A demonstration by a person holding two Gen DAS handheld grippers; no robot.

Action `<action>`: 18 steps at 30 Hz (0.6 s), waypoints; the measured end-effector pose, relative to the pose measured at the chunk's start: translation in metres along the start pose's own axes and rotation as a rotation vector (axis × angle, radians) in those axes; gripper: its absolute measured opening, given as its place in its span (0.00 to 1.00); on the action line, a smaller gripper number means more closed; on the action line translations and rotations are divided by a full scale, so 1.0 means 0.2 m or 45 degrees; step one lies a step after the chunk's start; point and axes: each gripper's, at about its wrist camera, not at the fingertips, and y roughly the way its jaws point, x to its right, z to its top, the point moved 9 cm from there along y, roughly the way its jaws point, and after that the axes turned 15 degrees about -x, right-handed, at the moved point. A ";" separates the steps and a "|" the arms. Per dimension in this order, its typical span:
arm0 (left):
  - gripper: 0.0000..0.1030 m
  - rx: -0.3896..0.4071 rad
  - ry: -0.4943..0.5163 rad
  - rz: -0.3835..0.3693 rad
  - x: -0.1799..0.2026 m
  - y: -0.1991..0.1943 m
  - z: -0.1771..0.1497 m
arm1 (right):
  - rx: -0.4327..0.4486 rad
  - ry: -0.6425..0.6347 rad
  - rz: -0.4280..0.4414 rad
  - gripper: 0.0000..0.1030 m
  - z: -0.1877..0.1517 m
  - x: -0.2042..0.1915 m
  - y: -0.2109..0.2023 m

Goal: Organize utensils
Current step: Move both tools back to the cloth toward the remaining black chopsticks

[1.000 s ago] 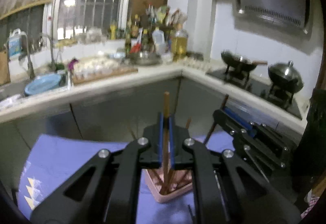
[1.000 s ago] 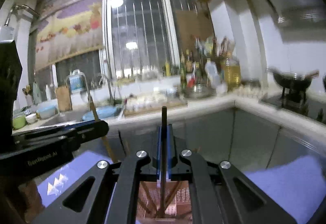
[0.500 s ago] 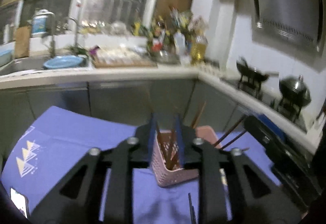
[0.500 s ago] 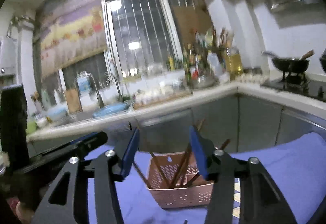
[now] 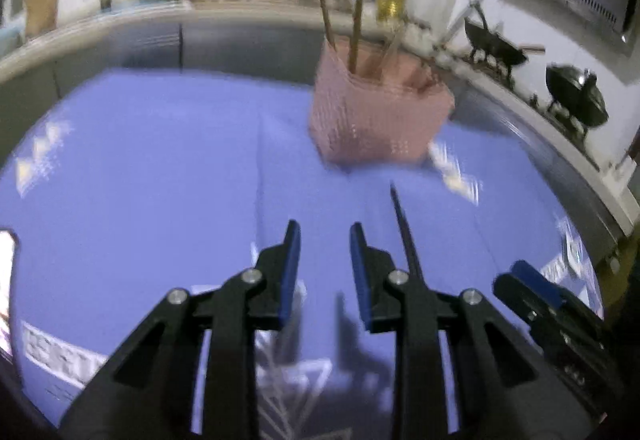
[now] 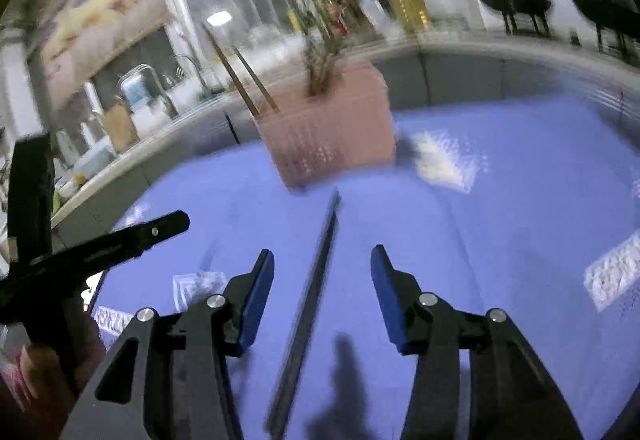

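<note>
A second ago each hand-held gripper was closed on a thin chopstick above the pink perforated plastic basket (image 5: 380, 112); now both chopsticks are released into it and both tools have come down toward the blue cloth on the table (image 5: 140, 168), so one pair seems done and the next piece is the target. In the left wrist view the left hand-held gripper (image 5: 322, 236) is partly open, with nothing between its blue pads (image 5: 290, 272), only cloth under it. The basket stands at about one o'clock from it, with several brown chopsticks (image 5: 356, 24) standing inside. One dark, thin chopstick (image 6: 316, 288) lies flat on the cloth, just to the right of the left tool. In the right wrist view the right hand-held gripper (image 6: 322, 260) is open wider, and this dark chopstick lies between its pads, pointing to twelve o'clock toward the basket; the pads are not pressing it yet. I judge that the right tool is best placed to pick it. The pictures are blurred, so finer details are unclear.
</note>
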 end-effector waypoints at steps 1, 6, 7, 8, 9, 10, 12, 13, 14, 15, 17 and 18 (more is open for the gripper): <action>0.23 -0.029 0.003 0.005 0.00 0.04 -0.04 | -0.020 0.021 0.003 0.49 -0.02 0.01 0.01; 0.23 -0.118 0.018 0.013 0.01 0.16 -0.15 | -0.063 0.043 0.024 0.49 -0.04 0.01 0.03; 0.23 -0.127 0.013 0.017 0.01 0.17 -0.16 | -0.070 0.038 0.026 0.49 -0.04 0.00 0.04; 0.23 -0.134 0.006 0.020 0.01 0.18 -0.15 | -0.078 0.037 0.029 0.49 -0.05 0.00 0.05; 0.23 -0.143 -0.003 0.021 -0.01 0.19 -0.16 | -0.088 0.037 0.033 0.48 -0.07 0.00 0.05; 0.23 -0.153 -0.013 0.023 -0.03 0.19 -0.17 | -0.097 0.038 0.035 0.47 -0.07 0.01 0.06; 0.23 -0.162 -0.022 0.030 -0.04 0.21 -0.18 | -0.117 0.038 0.042 0.43 -0.08 0.01 0.08; 0.23 -0.158 -0.020 0.030 -0.05 0.21 -0.19 | -0.124 0.037 0.044 0.41 -0.09 0.02 0.08; 0.23 -0.154 -0.013 0.036 -0.04 0.21 -0.19 | -0.131 0.037 0.045 0.41 -0.09 0.02 0.09; 0.23 -0.152 -0.007 0.042 -0.04 0.21 -0.20 | -0.135 0.039 0.046 0.40 -0.09 0.02 0.09; 0.23 -0.147 0.001 0.048 -0.04 0.21 -0.20 | -0.144 0.055 0.045 0.40 -0.10 0.03 0.10; 0.23 -0.144 0.002 0.045 -0.04 0.21 -0.20 | -0.146 0.062 0.045 0.40 -0.10 0.04 0.10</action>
